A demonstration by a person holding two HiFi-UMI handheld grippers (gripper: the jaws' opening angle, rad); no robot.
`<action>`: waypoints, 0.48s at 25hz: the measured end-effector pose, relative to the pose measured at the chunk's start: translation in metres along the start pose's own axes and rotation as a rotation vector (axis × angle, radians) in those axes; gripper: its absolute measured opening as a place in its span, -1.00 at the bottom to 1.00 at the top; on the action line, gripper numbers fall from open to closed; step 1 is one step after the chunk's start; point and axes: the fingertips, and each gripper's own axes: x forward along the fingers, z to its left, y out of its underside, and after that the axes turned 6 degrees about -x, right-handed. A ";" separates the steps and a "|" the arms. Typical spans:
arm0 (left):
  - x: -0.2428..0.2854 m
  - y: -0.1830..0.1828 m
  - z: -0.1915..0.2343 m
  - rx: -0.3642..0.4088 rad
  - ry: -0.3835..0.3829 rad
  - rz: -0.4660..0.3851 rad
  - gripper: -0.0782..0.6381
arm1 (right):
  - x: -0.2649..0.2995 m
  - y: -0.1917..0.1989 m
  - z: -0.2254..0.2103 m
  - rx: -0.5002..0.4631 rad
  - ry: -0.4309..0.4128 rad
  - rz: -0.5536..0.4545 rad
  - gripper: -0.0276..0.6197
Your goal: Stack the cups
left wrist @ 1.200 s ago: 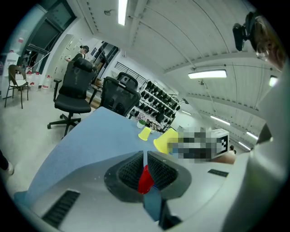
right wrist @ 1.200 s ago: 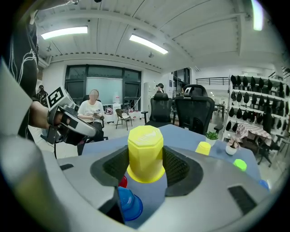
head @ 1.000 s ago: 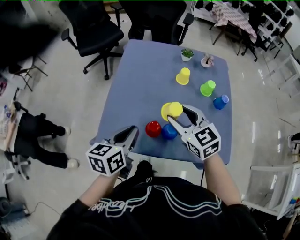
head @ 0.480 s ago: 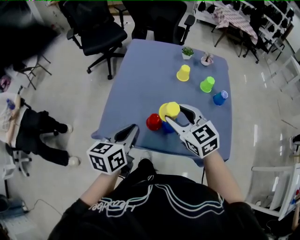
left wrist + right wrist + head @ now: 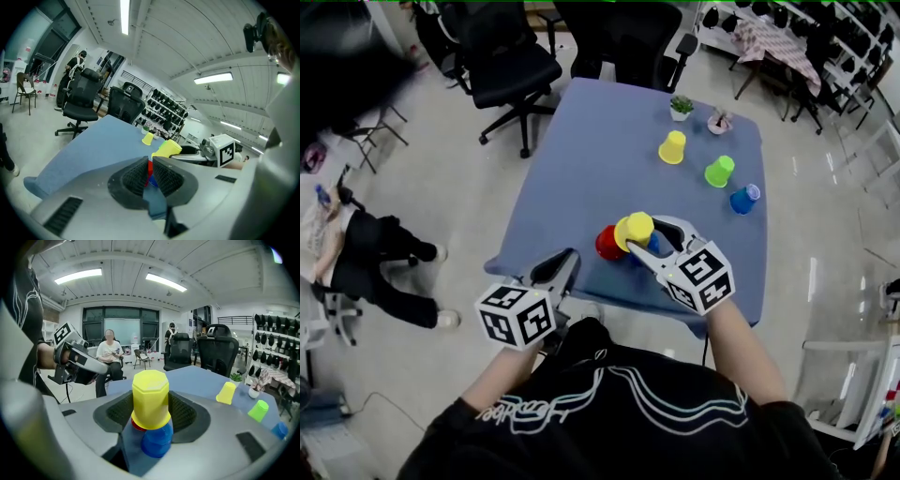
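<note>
One yellow cup, probably light and crushable, is pinched mid-wall by the right gripper near the table's front edge; the left gripper is pressed together.

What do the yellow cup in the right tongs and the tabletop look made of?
Yellow cup: probably plastic, opaque and smooth with a slight sheen and a faceted, moulded base. Tabletop: possibly a matte blue cloth or mat, since it shows no glare; not certain.

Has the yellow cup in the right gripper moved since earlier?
Yes: the yellow cup has shifted left toward the red cup, now overlapping it in the head view.
</note>
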 end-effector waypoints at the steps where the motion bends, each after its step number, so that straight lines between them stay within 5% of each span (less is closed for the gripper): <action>1: 0.000 0.000 0.001 -0.001 -0.002 -0.001 -0.65 | 0.001 0.002 0.001 -0.004 -0.007 0.008 -0.15; 12: 0.009 0.005 0.004 -0.002 -0.010 -0.015 -0.65 | 0.010 0.014 0.002 0.014 -0.026 0.030 -0.14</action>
